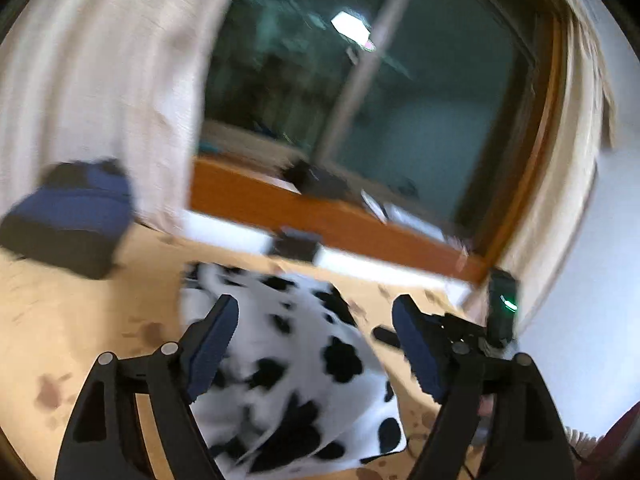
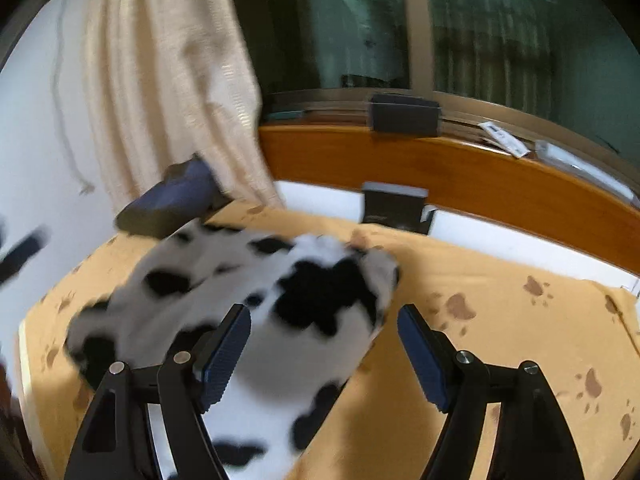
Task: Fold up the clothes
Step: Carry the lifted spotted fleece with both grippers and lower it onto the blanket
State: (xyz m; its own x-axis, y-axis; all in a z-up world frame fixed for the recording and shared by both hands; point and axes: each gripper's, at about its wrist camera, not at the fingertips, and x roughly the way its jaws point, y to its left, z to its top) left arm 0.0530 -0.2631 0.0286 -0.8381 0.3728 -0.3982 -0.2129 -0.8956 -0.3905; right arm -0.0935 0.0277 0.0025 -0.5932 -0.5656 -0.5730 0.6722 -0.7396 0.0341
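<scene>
A white garment with black cow spots (image 1: 304, 368) lies bunched on a yellow bed cover printed with brown paw marks (image 1: 80, 320). My left gripper (image 1: 316, 312) hovers over it, open, blue pads wide apart; the cloth lies below and between them and is not pinched. In the right wrist view the same garment (image 2: 256, 280) stretches from lower centre toward the left. My right gripper (image 2: 323, 316) stands open above its right end, holding nothing. Both views are blurred.
A dark blue and black folded pile (image 1: 72, 216) (image 2: 172, 200) rests at the cover's far left, under a cream curtain (image 2: 160, 80). A wooden window ledge (image 2: 460, 172) with a black box (image 2: 394, 206) below it runs along the back. Bare cover (image 2: 520, 340) lies to the right.
</scene>
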